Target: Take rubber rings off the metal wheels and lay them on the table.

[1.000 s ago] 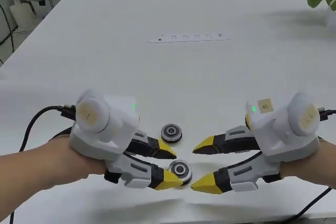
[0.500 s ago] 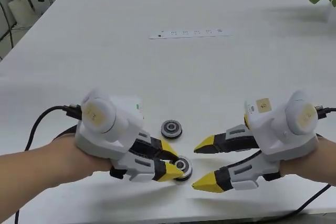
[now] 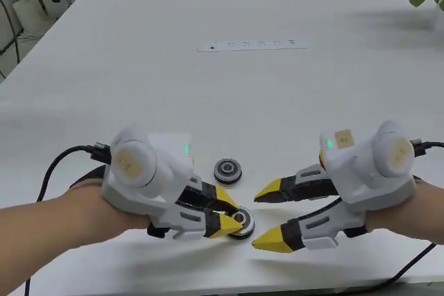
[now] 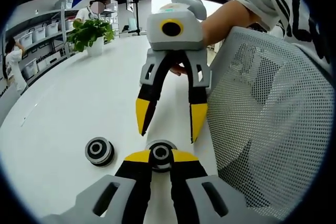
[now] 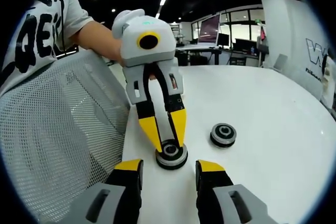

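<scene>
Rubber-rimmed, the near wheel [image 3: 242, 221] sits by the front edge of the table [image 3: 208, 102], pinched in the closed jaws of my left gripper [image 3: 231, 218]; my right gripper [image 3: 262, 218] hangs wide open, empty, just beside it. My worry — a shallow grip slips, and the wheel rolls off the edge.
</scene>
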